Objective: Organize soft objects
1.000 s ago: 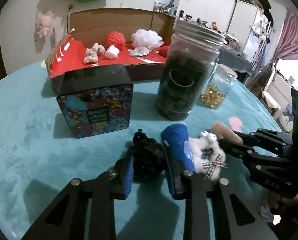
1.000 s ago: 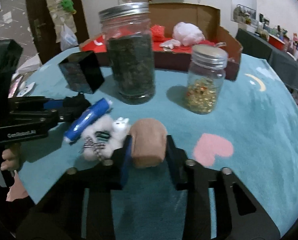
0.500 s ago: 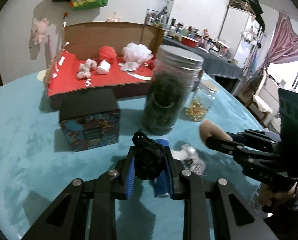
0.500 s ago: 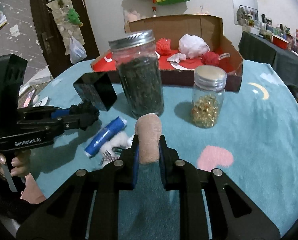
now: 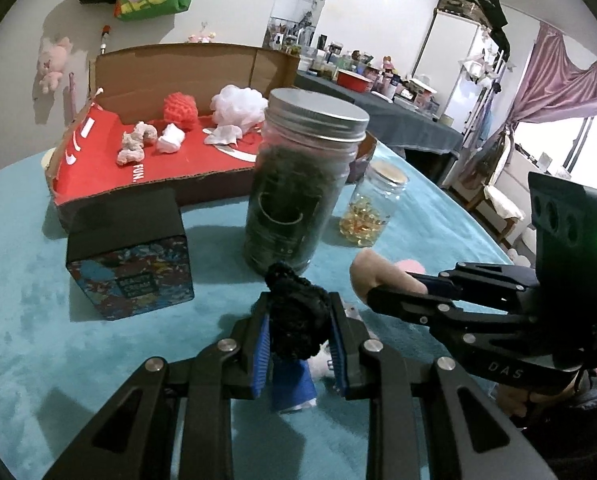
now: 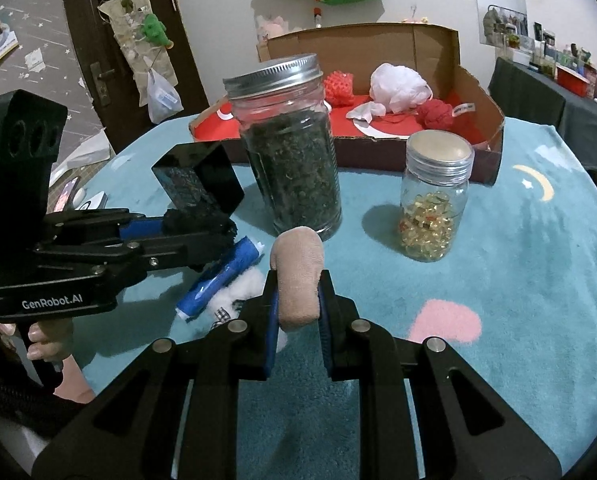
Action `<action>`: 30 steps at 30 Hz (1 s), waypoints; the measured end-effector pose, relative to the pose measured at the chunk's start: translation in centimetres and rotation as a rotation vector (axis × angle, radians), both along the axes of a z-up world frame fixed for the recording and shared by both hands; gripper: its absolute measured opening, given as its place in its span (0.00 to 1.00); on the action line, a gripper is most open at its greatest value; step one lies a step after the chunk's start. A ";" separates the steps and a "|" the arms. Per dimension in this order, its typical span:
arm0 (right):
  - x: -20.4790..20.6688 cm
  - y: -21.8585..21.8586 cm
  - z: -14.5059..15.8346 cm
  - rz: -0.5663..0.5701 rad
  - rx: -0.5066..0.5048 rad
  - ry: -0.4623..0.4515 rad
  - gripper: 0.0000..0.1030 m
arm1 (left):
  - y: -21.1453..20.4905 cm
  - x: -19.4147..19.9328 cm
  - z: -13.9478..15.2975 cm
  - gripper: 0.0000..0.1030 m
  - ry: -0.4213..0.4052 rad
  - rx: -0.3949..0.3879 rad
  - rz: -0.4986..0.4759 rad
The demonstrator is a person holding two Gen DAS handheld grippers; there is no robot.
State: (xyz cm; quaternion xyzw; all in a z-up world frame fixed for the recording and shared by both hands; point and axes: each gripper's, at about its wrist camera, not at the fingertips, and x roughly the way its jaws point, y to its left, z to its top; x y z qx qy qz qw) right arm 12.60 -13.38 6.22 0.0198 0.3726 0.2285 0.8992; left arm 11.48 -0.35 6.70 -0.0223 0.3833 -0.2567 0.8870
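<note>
My left gripper (image 5: 298,312) is shut on a black fuzzy soft ball (image 5: 294,300), held just above the teal cloth. My right gripper (image 6: 298,284) is shut on a tan soft roll (image 6: 298,256) that sticks up past its pads. Each gripper shows in the other's view: the right one (image 5: 382,286) at the right, the left one (image 6: 214,236) at the left. Under them on the cloth lie a blue tube (image 6: 218,276) and a white plush with a checked bow (image 6: 238,292). Behind stands a red-lined cardboard box (image 5: 158,168) with red and white soft things in it.
A tall jar of dark bits (image 5: 298,184) and a small jar of golden capsules (image 5: 372,208) stand between the grippers and the box. A black printed carton (image 5: 130,256) sits to the left. The round table's edge (image 6: 578,184) curves at right.
Both grippers have tipped upward and lifted their soft things off the cloth. The right jaws have squeezed the tan roll narrower. The blue tube and white plush stayed on the table.
</note>
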 end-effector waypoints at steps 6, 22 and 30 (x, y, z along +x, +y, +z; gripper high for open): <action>0.1 0.0 0.0 -0.004 -0.001 0.005 0.16 | 0.1 0.0 0.0 0.26 0.000 -0.002 0.006; 0.1 -0.9 -0.3 -0.025 0.000 0.024 0.16 | 2.7 0.0 -0.4 0.26 0.023 -0.019 0.062; 0.1 -2.4 -0.6 -0.063 -0.006 0.038 0.16 | 5.2 0.1 -1.0 0.26 0.046 -0.002 0.125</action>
